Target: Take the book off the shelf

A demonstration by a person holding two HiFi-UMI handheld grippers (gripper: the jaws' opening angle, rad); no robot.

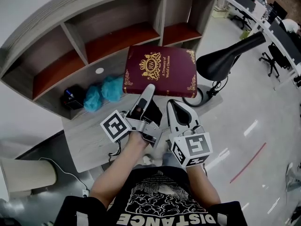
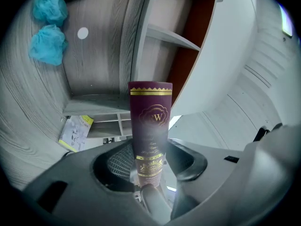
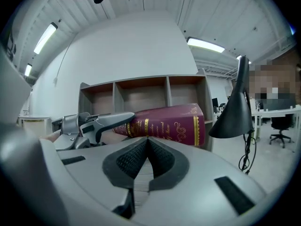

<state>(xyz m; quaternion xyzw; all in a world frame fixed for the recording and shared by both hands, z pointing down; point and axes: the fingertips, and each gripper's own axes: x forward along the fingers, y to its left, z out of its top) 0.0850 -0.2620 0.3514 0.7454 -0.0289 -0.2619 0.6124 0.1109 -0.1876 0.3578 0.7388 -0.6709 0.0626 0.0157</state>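
A thick maroon book (image 1: 160, 70) with gold ornament on its cover lies flat in the air over the desk, in front of the shelf unit (image 1: 84, 13). My left gripper (image 1: 149, 91) is shut on the book's near edge; in the left gripper view the book's spine (image 2: 150, 121) stands between the pads of my left gripper (image 2: 150, 161). My right gripper (image 1: 170, 103) hovers just right of the left one, below the book's near edge, jaws shut and empty. In the right gripper view the right gripper (image 3: 147, 142) has its pads touching, with the book (image 3: 169, 126) beyond them.
Two teal fluffy balls (image 1: 103, 93) and a small black object (image 1: 73, 98) lie on the desk (image 1: 89, 140) left of the book. A black desk lamp (image 1: 225, 58) stands to the right. The shelf compartments have red-brown floors. A leaflet (image 2: 75, 133) lies on the floor.
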